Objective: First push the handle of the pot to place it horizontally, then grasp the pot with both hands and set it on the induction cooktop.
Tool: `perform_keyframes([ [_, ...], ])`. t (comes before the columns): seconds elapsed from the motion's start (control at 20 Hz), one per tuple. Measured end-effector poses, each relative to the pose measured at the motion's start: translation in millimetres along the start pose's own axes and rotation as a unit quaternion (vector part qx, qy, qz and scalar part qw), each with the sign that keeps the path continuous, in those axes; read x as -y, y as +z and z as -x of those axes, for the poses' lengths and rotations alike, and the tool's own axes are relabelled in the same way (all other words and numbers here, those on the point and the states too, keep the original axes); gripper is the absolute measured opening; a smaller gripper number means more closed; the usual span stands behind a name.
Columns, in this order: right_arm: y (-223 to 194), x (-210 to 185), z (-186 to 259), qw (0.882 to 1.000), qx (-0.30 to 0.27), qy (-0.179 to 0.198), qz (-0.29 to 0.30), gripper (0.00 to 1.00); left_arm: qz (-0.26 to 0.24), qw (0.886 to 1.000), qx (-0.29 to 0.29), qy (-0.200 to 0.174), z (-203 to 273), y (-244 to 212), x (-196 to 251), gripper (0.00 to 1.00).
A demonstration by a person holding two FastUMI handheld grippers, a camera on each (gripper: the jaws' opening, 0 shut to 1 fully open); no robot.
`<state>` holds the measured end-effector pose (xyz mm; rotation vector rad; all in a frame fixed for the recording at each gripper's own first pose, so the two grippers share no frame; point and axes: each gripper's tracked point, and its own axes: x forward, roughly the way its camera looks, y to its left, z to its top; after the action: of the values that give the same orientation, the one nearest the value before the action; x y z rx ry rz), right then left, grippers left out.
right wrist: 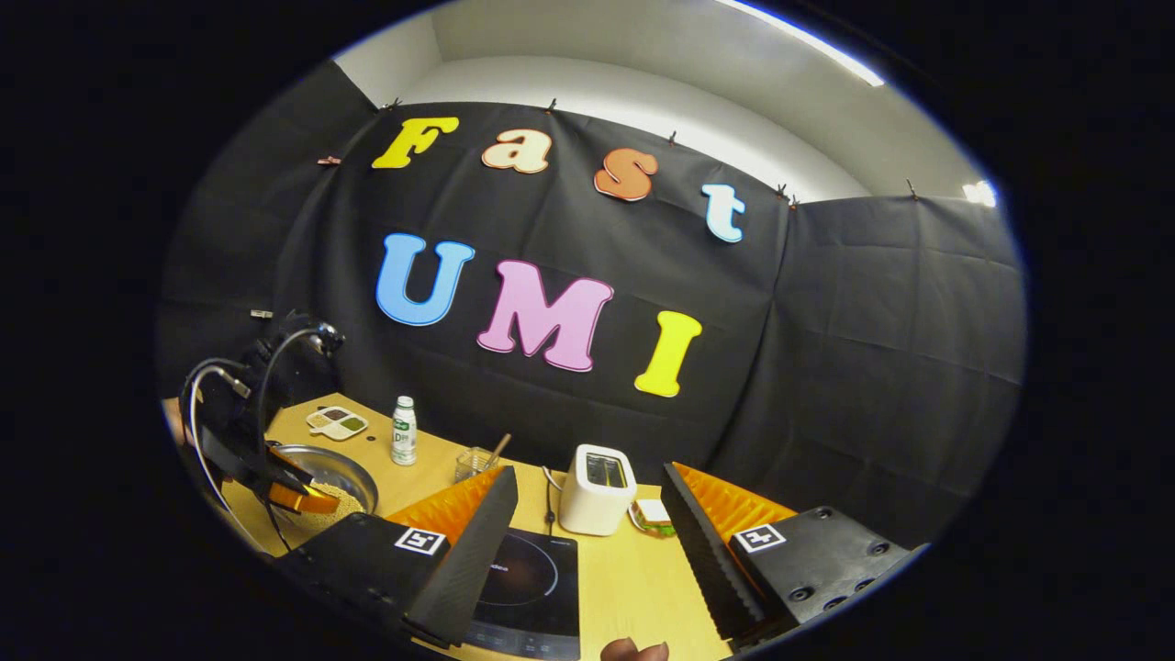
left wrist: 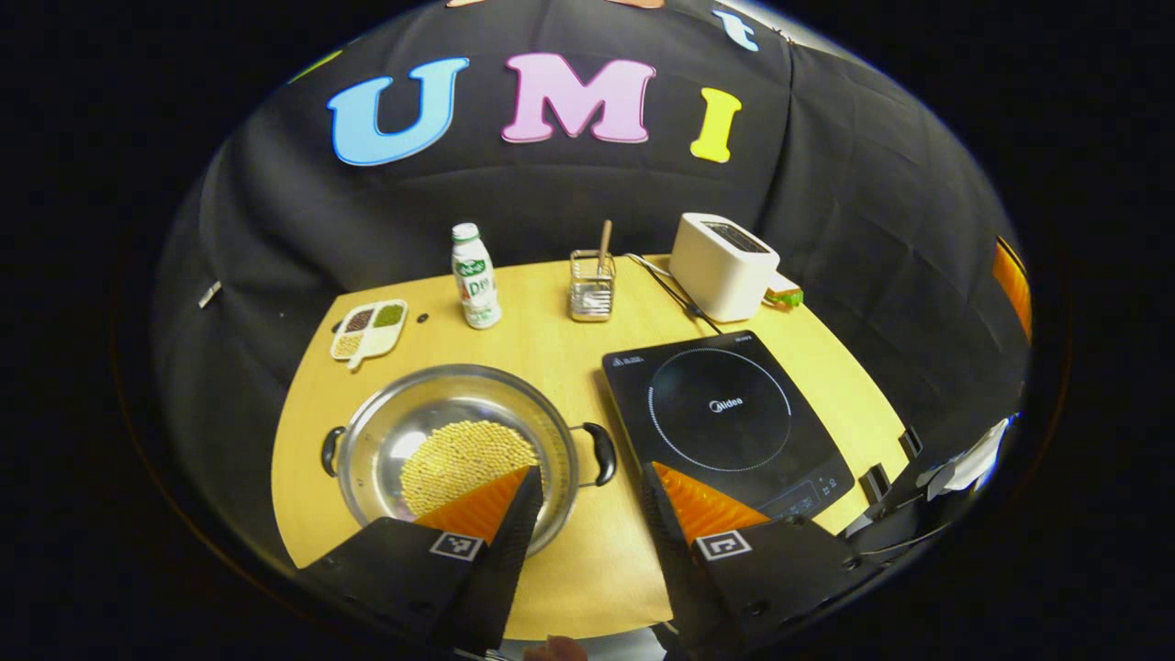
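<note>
A steel pot holding yellow grains sits on the wooden table, its two black handles pointing left and right. The black induction cooktop lies just to its right. My left gripper hangs open above the table's front, one finger over the pot's near rim and the other over the cooktop's near left corner. In the right gripper view, my right gripper is open and raised above the cooktop, holding nothing. There the left gripper hovers over the pot.
Along the back stand a small bottle, a wire holder with a stick, a white toaster with its cord, and a divided snack tray. A sandwich-like item lies beside the toaster.
</note>
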<state>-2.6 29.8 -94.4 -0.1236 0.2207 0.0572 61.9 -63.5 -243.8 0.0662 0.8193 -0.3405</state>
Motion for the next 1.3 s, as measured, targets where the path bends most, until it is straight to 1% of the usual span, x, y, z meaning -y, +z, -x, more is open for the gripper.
perform_keyframes([
  [0.1, -2.7, -24.7, -10.0, 1.0, -0.005, 0.028, -0.007, 0.98, 0.001, 1.0, 0.014, 0.002, 16.4, 1.5, -21.8, 0.7],
  [0.2, -6.3, -56.6, -22.6, 0.997, -0.013, 0.068, -0.022, 0.98, 0.009, 1.0, 0.025, -0.01, 27.8, -1.9, -40.7, 0.7],
  [0.3, -18.5, -92.8, -33.7, 0.992, -0.035, 0.117, -0.031, 0.98, 0.02, 1.0, 0.023, -0.002, 37.6, -13.1, -72.7, 0.7],
  [0.45, -44.3, -148.0, -48.2, 0.977, -0.082, 0.185, -0.063, 0.98, 0.03, 0.999, 0.017, 0.03, 46.6, -30.0, -127.2, 0.7],
  [0.55, -63.4, -175.4, -54.0, 0.965, -0.12, 0.213, -0.094, 0.98, 0.039, 0.999, 0.025, 0.029, 51.3, -38.2, -150.5, 0.73],
  [0.7, -94.1, -207.7, -71.2, 0.948, -0.174, 0.229, -0.133, 0.98, 0.054, 0.998, 0.023, 0.033, 45.9, -53.9, -187.3, 0.74],
  [0.8, -121.9, -223.2, -79.9, 0.934, -0.223, 0.23, -0.157, 0.99, 0.078, 0.996, 0.003, 0.039, 35.5, -69.7, -210.2, 0.74],
  [0.85, -130.0, -230.3, -80.2, 0.926, -0.244, 0.233, -0.169, 1.0, 0.094, 0.995, -0.005, 0.039, 27.4, -74.4, -220.6, 0.74],
  [0.9, -136.7, -239.5, -85.4, 0.919, -0.261, 0.235, -0.176, 1.0, 0.107, 0.993, -0.016, 0.043, 19.6, -79.8, -230.8, 0.76],
  [0.95, -147.1, -251.6, -88.5, 0.912, -0.28, 0.241, -0.178, 1.0, 0.116, 0.992, -0.027, 0.049, 9.1, -84.9, -242.0, 0.75],
  [1.1, -186.4, -279.1, -96.3, 0.89, -0.339, 0.246, -0.178, 0.99, 0.112, 0.991, -0.043, 0.055, -21.3, -84.9, -263.9, 0.74],
  [1.15, -196.7, -288.6, -97.2, 0.882, -0.358, 0.248, -0.179, 0.99, 0.109, 0.991, -0.051, 0.054, -32.9, -84.9, -268.4, 0.77],
  [1.2, -207.2, -295.2, -98.4, 0.875, -0.375, 0.247, -0.179, 0.99, 0.104, 0.992, -0.056, 0.048, -43.6, -82.3, -270.5, 0.74],
  [1.3, -229.3, -305.7, -100.2, 0.866, -0.403, 0.238, -0.178, 0.99, 0.092, 0.993, -0.063, 0.043, -64.3, -77.5, -276.5, 0.74],
])
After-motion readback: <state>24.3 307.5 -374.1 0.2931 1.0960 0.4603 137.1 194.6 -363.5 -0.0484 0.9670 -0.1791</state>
